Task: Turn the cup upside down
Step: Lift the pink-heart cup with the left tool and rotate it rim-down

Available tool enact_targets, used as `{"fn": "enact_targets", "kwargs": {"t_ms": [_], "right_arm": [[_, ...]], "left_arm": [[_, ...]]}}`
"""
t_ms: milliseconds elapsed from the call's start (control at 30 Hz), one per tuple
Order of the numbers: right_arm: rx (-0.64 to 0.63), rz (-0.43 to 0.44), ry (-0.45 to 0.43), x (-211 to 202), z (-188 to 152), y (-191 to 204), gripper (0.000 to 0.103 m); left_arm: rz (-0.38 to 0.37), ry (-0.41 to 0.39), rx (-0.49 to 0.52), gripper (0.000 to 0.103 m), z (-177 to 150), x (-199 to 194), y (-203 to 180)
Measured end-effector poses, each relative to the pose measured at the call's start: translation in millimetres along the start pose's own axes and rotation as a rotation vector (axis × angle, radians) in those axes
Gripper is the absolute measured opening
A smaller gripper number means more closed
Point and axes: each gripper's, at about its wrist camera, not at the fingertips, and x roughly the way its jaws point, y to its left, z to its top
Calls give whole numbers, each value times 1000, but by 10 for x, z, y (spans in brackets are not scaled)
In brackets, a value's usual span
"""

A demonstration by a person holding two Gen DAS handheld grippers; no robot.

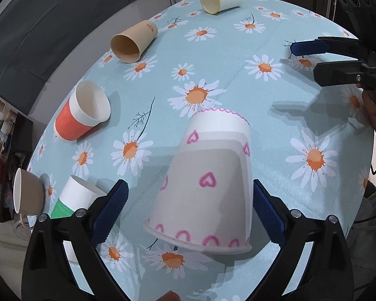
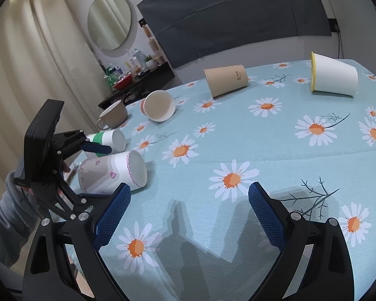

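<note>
On the daisy tablecloth (image 1: 238, 57) | heart-print cup (image 1: 208, 183) between wide left gripper (image 1: 189, 213) | right gripper (image 2: 189, 215) wide, empty | tan cup (image 2: 225, 79) print unreadable

Round mirror (image 2: 109, 20) above cluttered shelf (image 2: 137, 80)

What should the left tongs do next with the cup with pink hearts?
Probably close on the heart cup. The left tongs stand open around it, pads not touching, and it lies tipped on the tablecloth, not yet upside down.
</note>
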Motion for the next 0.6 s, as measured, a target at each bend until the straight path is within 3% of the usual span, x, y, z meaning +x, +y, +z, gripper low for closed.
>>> {"fn": "enact_targets", "kwargs": {"t_ms": [367,500,600], "right_arm": [[-1,17,-2,-17,-12,3,91],[-8,21,-5,-18,-9,11,91],[-8,26,-4,-24,-13,16,91]], "left_arm": [[-44,108,20,94,363,77,-9],[-65,196,-4,62,436,213,0],[-64,182,-25,61,449,210,6]]}}
